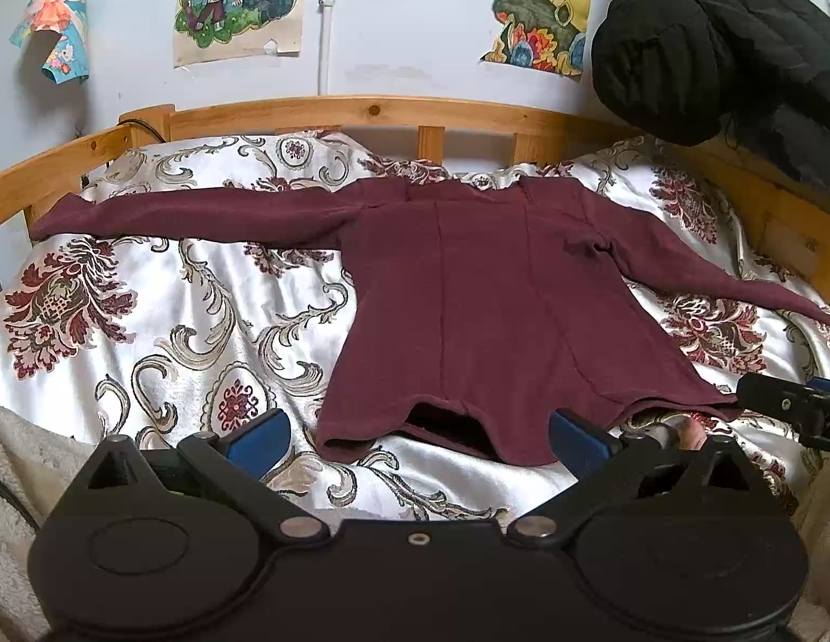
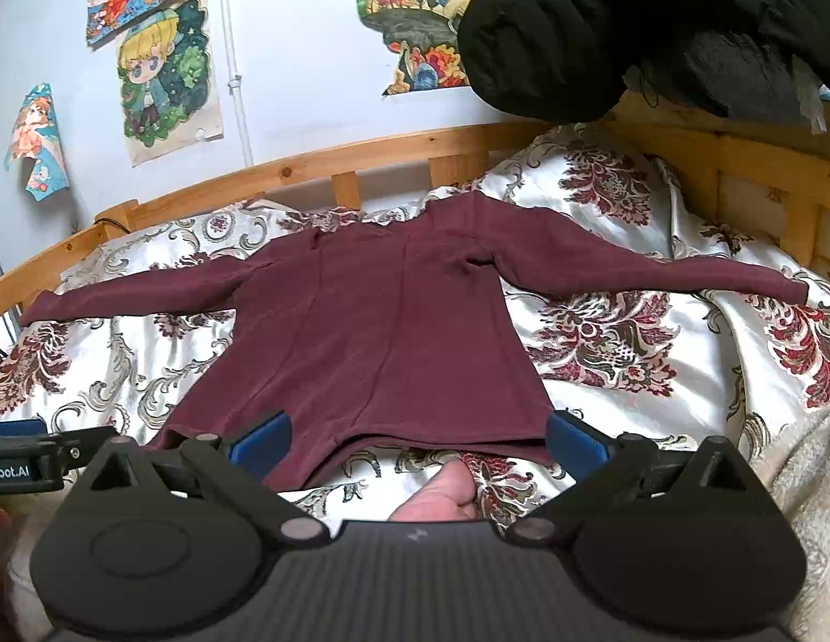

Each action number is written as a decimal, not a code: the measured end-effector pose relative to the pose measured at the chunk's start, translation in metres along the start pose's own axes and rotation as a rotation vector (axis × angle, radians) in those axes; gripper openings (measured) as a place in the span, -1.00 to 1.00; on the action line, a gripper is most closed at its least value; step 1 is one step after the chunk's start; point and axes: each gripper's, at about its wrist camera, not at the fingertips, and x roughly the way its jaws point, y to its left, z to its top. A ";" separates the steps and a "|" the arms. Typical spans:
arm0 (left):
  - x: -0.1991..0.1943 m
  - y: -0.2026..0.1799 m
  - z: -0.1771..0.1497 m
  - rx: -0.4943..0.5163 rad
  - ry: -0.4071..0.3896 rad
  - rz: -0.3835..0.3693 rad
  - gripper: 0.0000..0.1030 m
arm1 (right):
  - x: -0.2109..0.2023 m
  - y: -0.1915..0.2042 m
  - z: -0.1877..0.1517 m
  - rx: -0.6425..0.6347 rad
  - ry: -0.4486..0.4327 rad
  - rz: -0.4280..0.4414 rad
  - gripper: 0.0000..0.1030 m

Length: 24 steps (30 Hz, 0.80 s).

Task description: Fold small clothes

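Observation:
A maroon long-sleeved top (image 1: 484, 289) lies flat on the patterned bedspread (image 1: 174, 321), both sleeves spread out sideways and its hem nearest me. My left gripper (image 1: 417, 436) is open just before the hem's left half, nothing between its blue fingers (image 1: 259, 436). In the right wrist view the same top (image 2: 372, 331) fills the middle. My right gripper (image 2: 417, 436) is open at the hem's right half, its blue fingers (image 2: 572, 436) either side of the hem edge. A person's finger (image 2: 441, 495) shows under it. The right gripper's body (image 1: 789, 404) appears at the left view's right edge.
A wooden bed rail (image 1: 361, 112) runs along the back and both sides. A black quilted jacket (image 1: 709, 43) hangs over the right rail. Posters (image 1: 238, 0) cover the wall. A fluffy cream blanket (image 2: 811, 481) lies at the near edge.

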 end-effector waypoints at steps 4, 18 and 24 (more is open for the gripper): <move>0.007 -0.001 0.002 0.009 0.021 0.005 0.99 | 0.001 -0.005 0.001 0.026 0.012 -0.025 1.00; 0.073 -0.021 0.077 0.082 0.075 -0.019 0.99 | 0.009 -0.084 0.049 0.303 -0.087 -0.116 1.00; 0.111 -0.029 0.101 0.147 0.047 -0.056 0.99 | 0.022 -0.143 0.077 0.403 -0.153 -0.270 1.00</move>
